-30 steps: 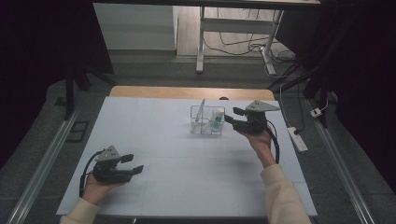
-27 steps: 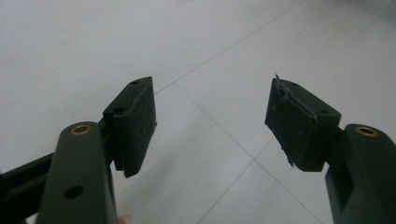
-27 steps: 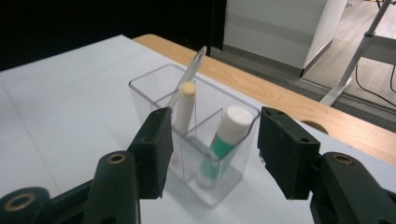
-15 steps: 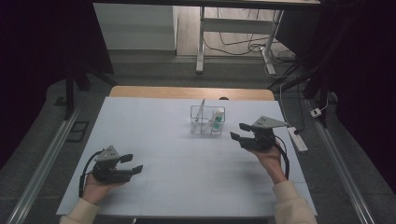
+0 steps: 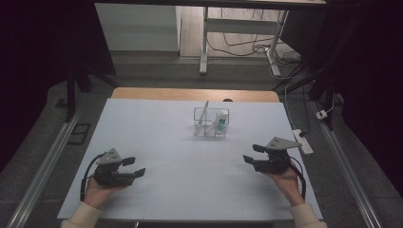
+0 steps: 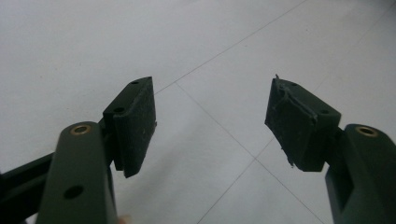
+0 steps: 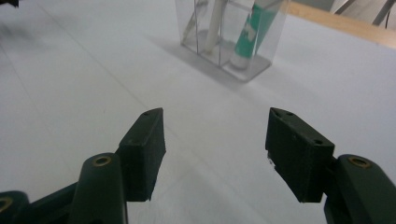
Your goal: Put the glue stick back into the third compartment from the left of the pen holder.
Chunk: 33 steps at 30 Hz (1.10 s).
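Observation:
A clear plastic holder stands at the far middle of the white table top. Inside it are a green and white tube and a white stick-like item; the right gripper view shows the holder and tube ahead of the jaws. My right gripper hovers at the near right, well back from the holder; its jaws have just been opening and nothing is between them. My left gripper rests at the near left, open and empty.
A power strip lies at the table's right edge. A wooden strip borders the far side. Beyond it stand desk legs and cables on the floor. A metal rail runs along the left.
The right gripper has drawn back from the holder toward the near right and sunk lower, its jaws wider apart. The tube stays in the holder. The left gripper has not moved.

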Motion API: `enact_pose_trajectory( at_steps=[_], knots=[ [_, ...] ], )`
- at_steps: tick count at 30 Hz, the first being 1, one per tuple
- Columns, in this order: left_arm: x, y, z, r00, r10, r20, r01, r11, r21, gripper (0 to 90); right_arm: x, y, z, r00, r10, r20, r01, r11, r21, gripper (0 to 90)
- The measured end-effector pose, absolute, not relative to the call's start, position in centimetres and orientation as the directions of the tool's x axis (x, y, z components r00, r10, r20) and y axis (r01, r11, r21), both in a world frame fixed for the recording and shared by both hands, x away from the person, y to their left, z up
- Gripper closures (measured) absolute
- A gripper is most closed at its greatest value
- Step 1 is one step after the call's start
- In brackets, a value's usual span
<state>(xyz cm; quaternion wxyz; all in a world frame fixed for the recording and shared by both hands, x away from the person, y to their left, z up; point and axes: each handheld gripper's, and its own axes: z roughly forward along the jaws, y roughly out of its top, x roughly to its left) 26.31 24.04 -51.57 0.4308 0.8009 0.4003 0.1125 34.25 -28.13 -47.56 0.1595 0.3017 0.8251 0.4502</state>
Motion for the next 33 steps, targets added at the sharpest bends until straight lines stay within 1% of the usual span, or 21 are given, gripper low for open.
enact_pose_trajectory(
  at_steps=[10,19,33],
  knots=[
    [26.2,23.9,-51.6,0.656,0.738,-0.158,0.541,-0.313,0.78,33.3,32.8,-29.8,-48.9,-0.763,0.647,0.01,0.374,0.427,0.823,36.5],
    [26.0,23.8,-51.5,0.66,0.735,-0.156,0.538,-0.317,0.781,33.2,32.9,-29.7,-49.2,-0.765,0.644,-0.01,0.364,0.444,0.819,36.4],
    [26.0,23.6,-51.6,0.662,0.733,-0.155,0.537,-0.32,0.781,33.1,32.8,-29.8,-49.0,-0.763,0.646,-0.02,0.346,0.434,0.832,36.3]
  ],
)
